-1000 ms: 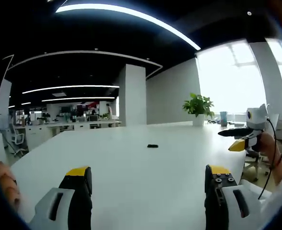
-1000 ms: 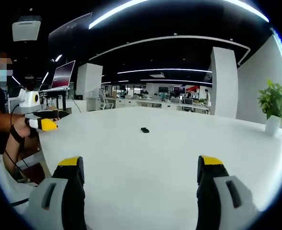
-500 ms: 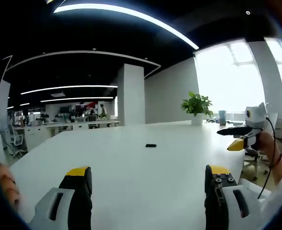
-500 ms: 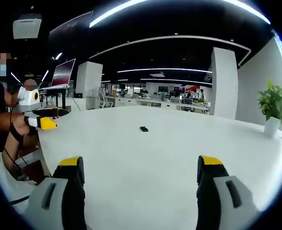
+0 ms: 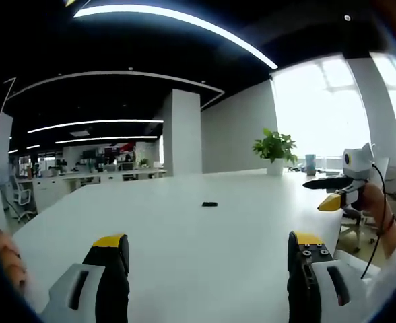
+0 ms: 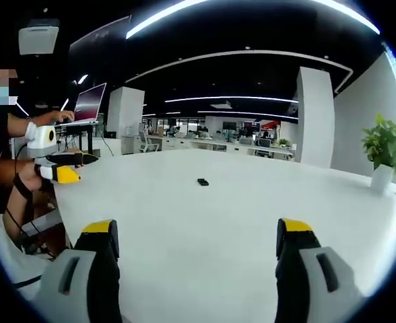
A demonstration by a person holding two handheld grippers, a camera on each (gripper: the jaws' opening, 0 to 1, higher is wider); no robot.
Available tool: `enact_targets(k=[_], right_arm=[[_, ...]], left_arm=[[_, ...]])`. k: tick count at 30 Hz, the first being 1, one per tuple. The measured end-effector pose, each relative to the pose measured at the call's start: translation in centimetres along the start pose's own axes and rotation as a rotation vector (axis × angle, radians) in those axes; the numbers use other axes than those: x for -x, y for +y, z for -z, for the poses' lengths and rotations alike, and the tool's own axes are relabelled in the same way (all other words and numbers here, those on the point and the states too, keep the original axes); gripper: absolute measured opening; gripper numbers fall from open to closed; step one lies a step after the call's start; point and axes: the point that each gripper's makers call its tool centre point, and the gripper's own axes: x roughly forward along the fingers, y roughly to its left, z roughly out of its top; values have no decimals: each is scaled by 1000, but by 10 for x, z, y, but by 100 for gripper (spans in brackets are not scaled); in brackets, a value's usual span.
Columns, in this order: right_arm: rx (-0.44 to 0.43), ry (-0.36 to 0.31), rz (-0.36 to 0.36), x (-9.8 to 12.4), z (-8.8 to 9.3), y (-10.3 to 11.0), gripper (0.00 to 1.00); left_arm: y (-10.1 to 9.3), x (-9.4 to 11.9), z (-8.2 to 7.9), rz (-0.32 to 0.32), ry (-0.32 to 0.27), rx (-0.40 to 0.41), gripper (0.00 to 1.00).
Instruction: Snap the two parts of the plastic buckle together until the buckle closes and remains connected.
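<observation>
1. The buckle appears in the left gripper view as a small dark object lying on the white desk, just above centre, toward 12 o'clock from the gripper's own two jaws. In the right gripper view the same buckle lies a little above centre, again toward 12 o'clock. It is too small for us to tell whether we see one part or two, or whether the parts touch.

2. The left gripper is released: its yellow-tipped jaws rise from 6 o'clock set wide apart, with nothing between them. It hangs over the near edge of the desk, well apart from the buckle.

3. The right gripper is likewise released, jaws wide and empty, well apart from the buckle. In the left gripper view we see it at 3 o'clock, held in the person's hand beyond the desk edge.

4. In the right gripper view the left gripper shows at 9 o'clock, gripped by a hand.

5. We judge the step in hand to be the approach: nothing is grasped and the snapping is not yet begun.

6. The next move calls for bringing both grippers in over the desk toward the buckle, each to take one part, with the mating ends facing one another.

7. A potted plant stands at the far edge of the desk.
</observation>
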Motion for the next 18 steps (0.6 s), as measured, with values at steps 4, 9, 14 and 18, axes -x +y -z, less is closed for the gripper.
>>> enact_targets(k=[4, 9, 14, 18], right_arm=[[2, 9, 2, 0, 2, 0, 98], [2, 11, 5, 0, 2, -1, 98], [4, 11, 4, -1, 3, -1, 97], [3, 12, 3, -1, 3, -1, 97]], left_arm=[[0, -1, 2, -2, 8, -1, 99], [0, -1, 1, 0, 6, -2, 99], [0, -1, 1, -1, 4, -6, 99], [0, -2, 3, -2, 13, -9, 99]])
